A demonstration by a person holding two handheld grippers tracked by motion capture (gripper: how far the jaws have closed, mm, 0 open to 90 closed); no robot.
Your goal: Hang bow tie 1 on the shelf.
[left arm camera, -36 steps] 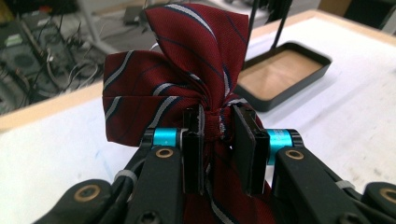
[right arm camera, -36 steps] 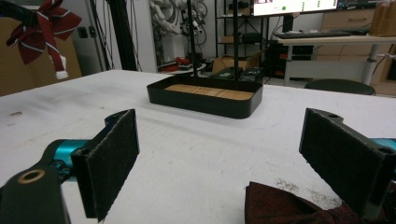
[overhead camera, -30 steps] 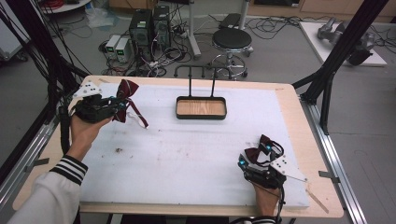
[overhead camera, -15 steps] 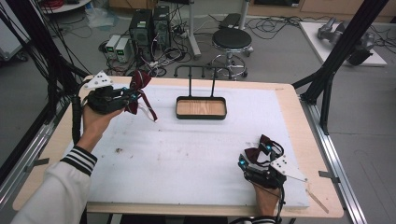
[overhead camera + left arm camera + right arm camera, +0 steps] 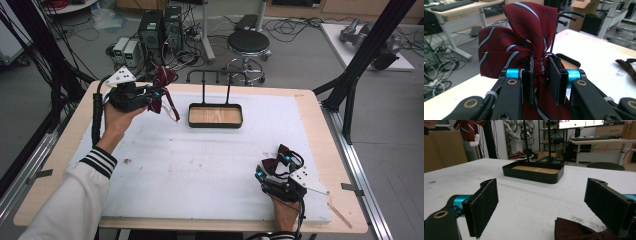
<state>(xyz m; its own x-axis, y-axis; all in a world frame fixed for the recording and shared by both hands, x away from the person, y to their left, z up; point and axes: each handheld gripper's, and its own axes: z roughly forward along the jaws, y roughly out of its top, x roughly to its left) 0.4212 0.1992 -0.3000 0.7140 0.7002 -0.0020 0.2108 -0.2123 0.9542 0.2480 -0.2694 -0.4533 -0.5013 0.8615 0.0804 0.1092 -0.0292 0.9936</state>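
At the bench's far-left corner, the left gripper (image 5: 150,96) holds a striped red bow tie (image 5: 162,90) in the air; compared with a second ago it has travelled from the left edge toward the back, closer to the black tray (image 5: 215,123) with its upright hanger rack (image 5: 216,80). Likely carry phase, heading for rack or tray, not placed yet. In the left gripper view the fingers (image 5: 527,77) are clamped on the tie's centre knot (image 5: 539,67), wings fanning above, strap with white clip (image 5: 176,118) dangling below. The right gripper (image 5: 277,167) hasn't moved, parked near the front-right of the white bench mat (image 5: 200,165). Its fingers (image 5: 485,205) stand wide apart, gripping nothing. A second, dark maroon bow tie (image 5: 579,231) lies flat on the mat between them, low and nearer the right-hand finger, pads not touching it. It looks next in line for pickup.
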